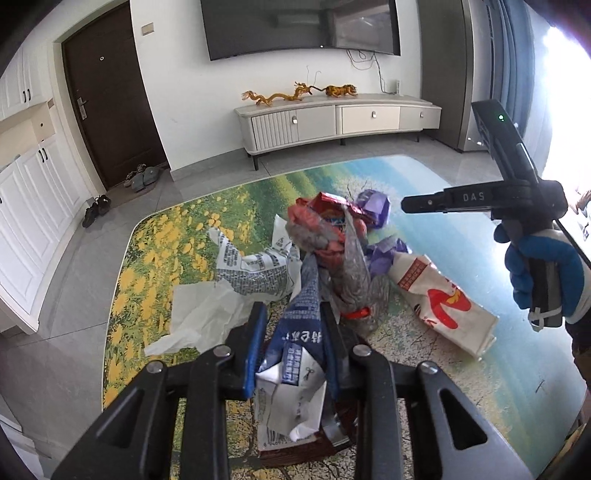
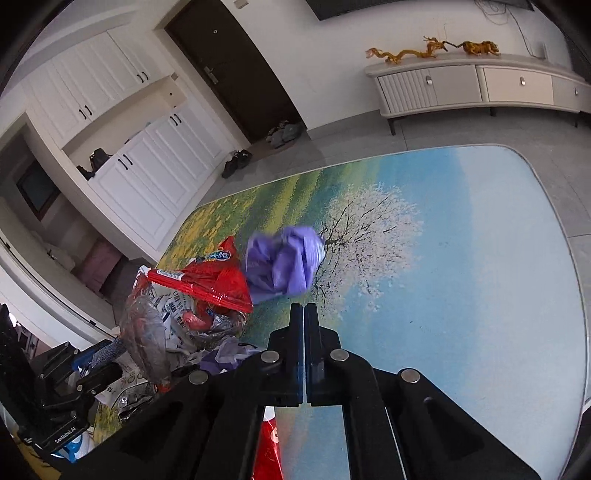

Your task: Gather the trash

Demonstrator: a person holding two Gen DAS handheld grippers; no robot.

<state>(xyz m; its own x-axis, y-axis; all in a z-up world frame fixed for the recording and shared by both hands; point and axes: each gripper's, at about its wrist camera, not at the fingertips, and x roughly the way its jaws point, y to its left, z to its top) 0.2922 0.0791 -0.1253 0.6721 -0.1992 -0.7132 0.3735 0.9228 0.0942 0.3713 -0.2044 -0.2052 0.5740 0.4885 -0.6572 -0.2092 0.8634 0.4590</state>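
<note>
Left gripper (image 1: 291,339) is clamped on a blue-and-white printed wrapper (image 1: 295,343), w/ a bunch of other trash hanging from the same grip: a crumpled clear plastic bag (image 1: 347,266) and a red snack packet (image 1: 325,210) rising up and away from the fingers. Right gripper (image 2: 303,314) has its fingers pressed together w/ nothing between them; in the left wrist view it sits at the right edge, held by a blue-gloved hand (image 1: 543,269), above the surface (image 1: 480,369) and apart from the trash. Surface carries a landscape print, yellow flowers on the left, blue sky on the right. Loose trash on it: a crumpled purple bag (image 2: 284,258) on the far side of the bunch, just past the red packet; a white paper bag w/ red print (image 1: 443,302) lying flat to the right of the bunch; a white printed wrapper (image 1: 255,266) and a white tissue (image 1: 199,314) to the left. Far side of the room: a low TV cabinet (image 1: 332,122) w/ gold dragon figures (image 1: 295,94) on top, a wall TV (image 1: 295,26) above, a dark door (image 1: 107,99) to the left w/ shoes (image 1: 96,210) on the floor near it.
</note>
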